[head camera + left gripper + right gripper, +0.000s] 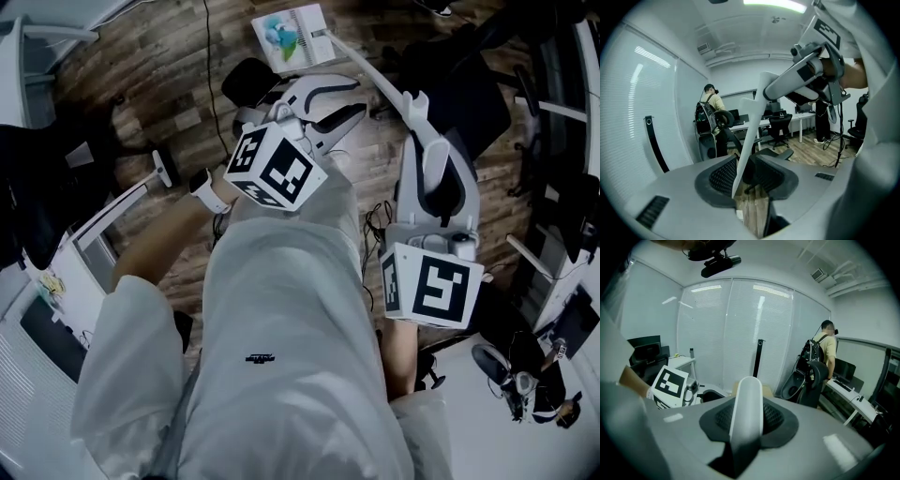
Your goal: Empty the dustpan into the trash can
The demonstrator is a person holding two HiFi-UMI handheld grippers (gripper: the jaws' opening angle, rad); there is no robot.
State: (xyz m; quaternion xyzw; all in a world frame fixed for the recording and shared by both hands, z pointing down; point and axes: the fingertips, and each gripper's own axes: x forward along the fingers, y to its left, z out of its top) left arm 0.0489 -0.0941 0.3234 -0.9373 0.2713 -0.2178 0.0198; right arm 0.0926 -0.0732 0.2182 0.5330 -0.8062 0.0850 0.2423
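Right tongs [746,422] were clamped on the white rounded handle [746,392], which filled the gap between both black pads in the right gripper view. Left tongs [746,176] stood apart. The same handle, seen as a thin white strip, passed between the pads, closer to the left pad and with a clear gap to the right one. Neither pad was seen pressing on it.

From the head view, the handle ran from the right tongs away from the person to the dustpan [289,37], which was at the top of that view over the wood floor [169,84]. Coloured litter [281,34] lay in the dustpan. Whether the dustpan touched the floor could not be determined. The left tongs pointed towards the handle's middle stretch, just beside it.

Both marker cubes faced up: the left cube [277,171] was over the person's lap and the right cube [433,286] was by the right hip. A white shirt [281,366] filled the lower middle of the head view.

Further out, a person with a backpack [710,117] stood by the blinds. White benches [799,119] and a black chair [780,127] lay beyond. No trash can could be identified with certainty in any view.
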